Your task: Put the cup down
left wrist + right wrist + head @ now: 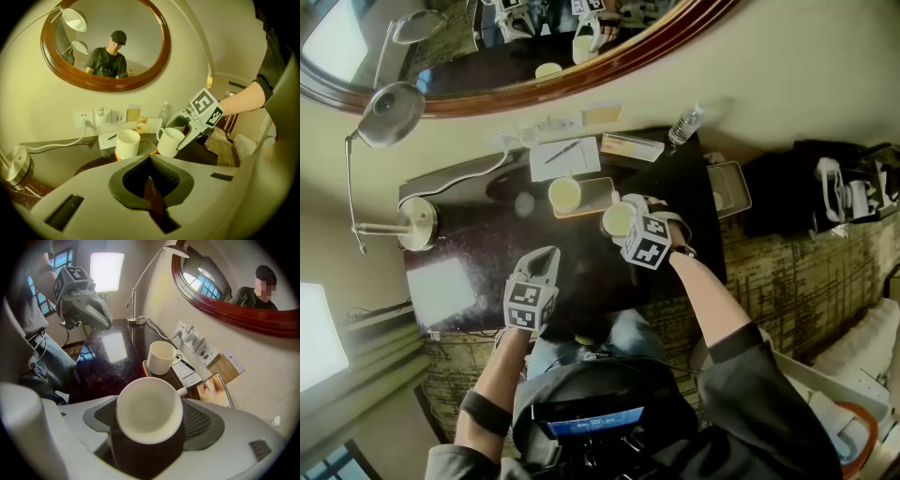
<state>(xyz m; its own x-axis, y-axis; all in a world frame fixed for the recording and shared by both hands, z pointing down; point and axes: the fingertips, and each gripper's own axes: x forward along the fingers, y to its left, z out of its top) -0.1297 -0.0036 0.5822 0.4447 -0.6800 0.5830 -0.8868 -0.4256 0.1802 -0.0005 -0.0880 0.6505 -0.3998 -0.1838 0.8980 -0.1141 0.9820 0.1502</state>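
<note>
Cup, white and empty, sits clamped between the wide-spread jaws of the right gripper, its mouth turned up toward that gripper's camera and its handle jutting out to the far side. From the head view the cup hangs at the near right corner of an orange tray, over a dark, glossy desk; whether its base meets the desk no view settles. A second cup, also white, stands upright on the tray, just beside the held one and apart from it, as the left gripper view bears out, where the two mugs show side by side. The left gripper hovers nearer the person over the front of the desk, jaws pressed together with nothing between them, pointing toward the tray. Behind the tray lie a notepad with a pen on it and a water bottle against the wall. A lamp stands at the desk's left end, its cord running to wall sockets, below an oval mirror in a dark wooden frame.
</note>
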